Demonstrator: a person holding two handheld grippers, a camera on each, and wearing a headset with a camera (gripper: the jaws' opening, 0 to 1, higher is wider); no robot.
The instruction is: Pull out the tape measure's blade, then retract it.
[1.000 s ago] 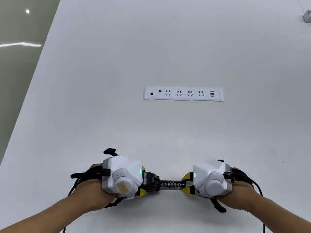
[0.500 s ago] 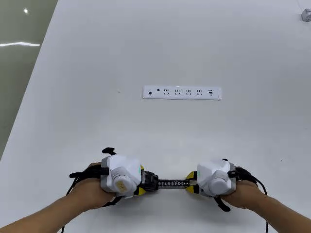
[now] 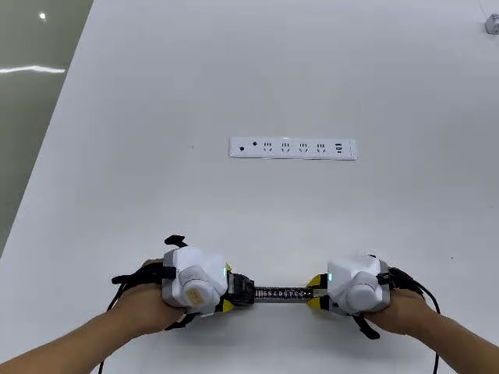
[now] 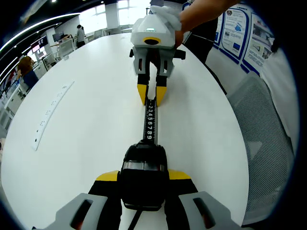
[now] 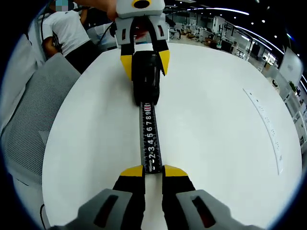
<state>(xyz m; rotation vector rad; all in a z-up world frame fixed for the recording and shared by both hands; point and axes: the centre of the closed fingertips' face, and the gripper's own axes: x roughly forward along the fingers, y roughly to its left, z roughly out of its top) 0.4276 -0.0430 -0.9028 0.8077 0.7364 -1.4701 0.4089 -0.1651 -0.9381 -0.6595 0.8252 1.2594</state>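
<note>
The tape measure sits at 6 o'clock on the table, clamped in the left gripper. Its blade runs toward 3 o'clock, longer than before, tip pinched by the right gripper. Power strip at 12 o'clock.

Tally on the one table
Two tongs: left gripper, right gripper — one tape measure between them, one power strip well beyond them.

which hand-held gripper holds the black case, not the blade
The left hand-held gripper grips the case; the right hand-held gripper pinches only the end of the blade.
</note>
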